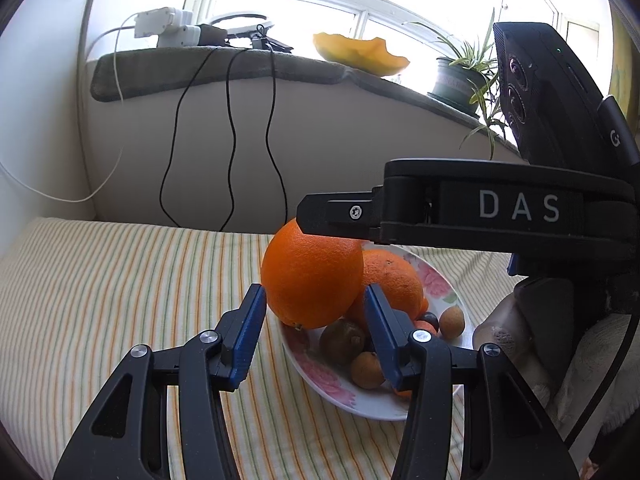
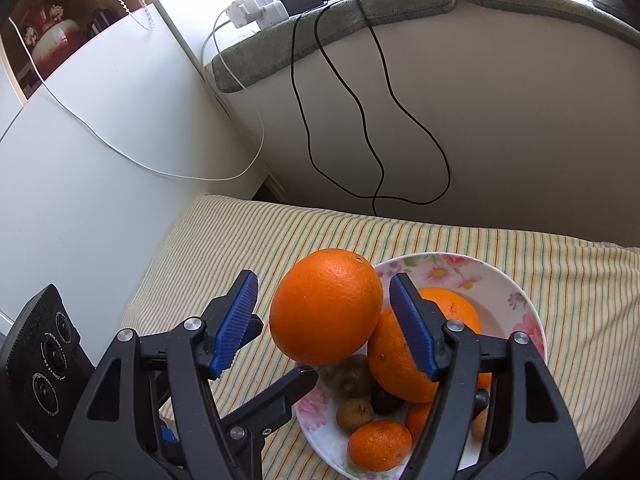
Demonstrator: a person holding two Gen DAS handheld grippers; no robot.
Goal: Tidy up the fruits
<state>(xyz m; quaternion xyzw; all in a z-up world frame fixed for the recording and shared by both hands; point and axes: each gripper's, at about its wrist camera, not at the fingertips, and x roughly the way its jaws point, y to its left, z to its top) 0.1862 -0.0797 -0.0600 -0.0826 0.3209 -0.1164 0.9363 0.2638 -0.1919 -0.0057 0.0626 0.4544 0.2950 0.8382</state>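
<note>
At frame centre the large orange (image 2: 326, 306) perches on the heaped flowered plate (image 2: 516, 284), both the right tongs (image 2: 324, 312) and left tongs (image 1: 314, 312) released around it; heavy, firm, slick-skinned, best gripped across its widest middle.

A striped cloth (image 1: 120, 280) covers the surface. Behind it, a grey-green mat (image 1: 180, 68) tops the window ledge, bearing white power adapters (image 1: 168, 28), a potted plant (image 1: 460, 80) and a yellow melon rind (image 1: 360, 54); black cables (image 2: 360, 100) hang down the wall
</note>
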